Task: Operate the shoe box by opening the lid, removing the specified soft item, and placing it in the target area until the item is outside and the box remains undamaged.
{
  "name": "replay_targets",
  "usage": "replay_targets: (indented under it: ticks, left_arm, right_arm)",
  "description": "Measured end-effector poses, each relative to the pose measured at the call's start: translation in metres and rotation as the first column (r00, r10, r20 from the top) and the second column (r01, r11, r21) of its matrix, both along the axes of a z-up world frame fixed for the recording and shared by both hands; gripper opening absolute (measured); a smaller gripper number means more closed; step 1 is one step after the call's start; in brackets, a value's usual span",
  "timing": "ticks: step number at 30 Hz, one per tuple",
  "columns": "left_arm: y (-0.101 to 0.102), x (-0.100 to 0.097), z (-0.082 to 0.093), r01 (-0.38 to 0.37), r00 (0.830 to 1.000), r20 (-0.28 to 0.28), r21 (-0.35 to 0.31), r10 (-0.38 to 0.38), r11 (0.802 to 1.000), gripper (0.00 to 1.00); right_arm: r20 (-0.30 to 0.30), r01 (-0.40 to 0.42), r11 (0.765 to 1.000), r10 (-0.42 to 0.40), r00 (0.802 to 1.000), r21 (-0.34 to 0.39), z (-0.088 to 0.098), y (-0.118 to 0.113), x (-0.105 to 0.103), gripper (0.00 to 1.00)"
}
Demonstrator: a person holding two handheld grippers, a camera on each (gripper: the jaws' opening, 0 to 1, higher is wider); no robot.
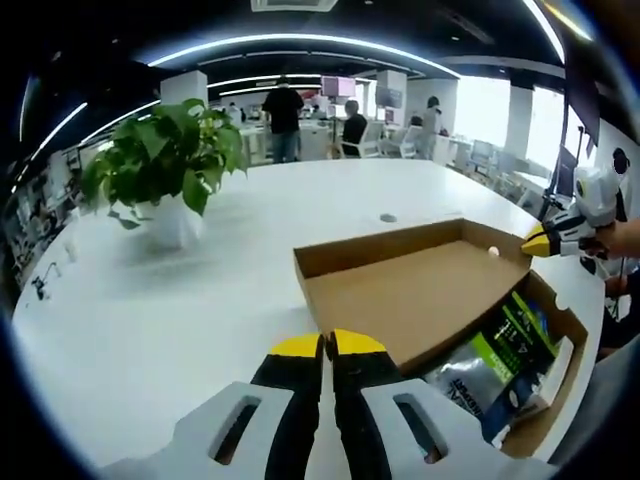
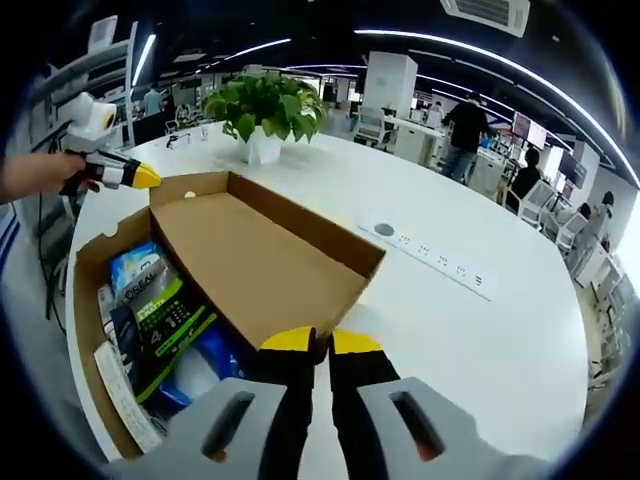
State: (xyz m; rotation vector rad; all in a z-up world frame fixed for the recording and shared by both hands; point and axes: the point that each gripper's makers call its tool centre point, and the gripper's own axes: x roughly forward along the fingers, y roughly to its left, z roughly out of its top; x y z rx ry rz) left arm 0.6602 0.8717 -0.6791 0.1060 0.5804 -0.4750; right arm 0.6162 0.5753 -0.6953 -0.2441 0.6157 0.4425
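At the bottom centre of the left gripper view, the left gripper (image 1: 328,345) has its yellow-tipped jaws drawn almost together on the near corner of the brown cardboard lid (image 1: 420,290). It looks pinched on the rim, though the contact itself is hard to see. The right gripper (image 2: 320,342) sits the same way on the opposite corner, at the bottom centre of its own view. The lid is lifted and lies tilted across the open brown cardboard shoe box (image 1: 560,400), covering part of it.

Lower right in the left gripper view, the glossy green-and-black soft packet (image 1: 515,335) lies inside the box beside a blue and silver pouch (image 1: 470,380). Both look light, limp and slick, so I would pinch a sealed seam or a corner rather than the smooth face, which would probably slip.

The cardboard is thin and would crease easily, so the lid should be swung gently about its hinge. The box sits close to the edge of the white round table (image 1: 150,330). Open tabletop spreads beyond the lid. A potted green plant (image 1: 165,160) stands well apart at upper left, and a white power strip (image 2: 440,260) lies right of centre in the right gripper view.
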Motion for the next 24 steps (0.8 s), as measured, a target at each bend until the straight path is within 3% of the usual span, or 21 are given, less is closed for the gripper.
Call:
replay_targets:
  ticks: [17,24]
  left_arm:
    - [-0.001,0.005,-0.004,-0.023,0.999,-0.032,-0.001,0.023,1.0,0.0]
    - [0.0,0.003,0.001,-0.014,1.0,-0.007,0.014,0.014,1.0,0.01]
  right_arm:
    - [-0.071,0.054,0.994,-0.048,0.996,0.097,-0.004,-0.002,0.002,0.05]
    - [-0.04,0.058,0.99,-0.053,0.998,0.131,0.007,-0.001,-0.001,0.13]
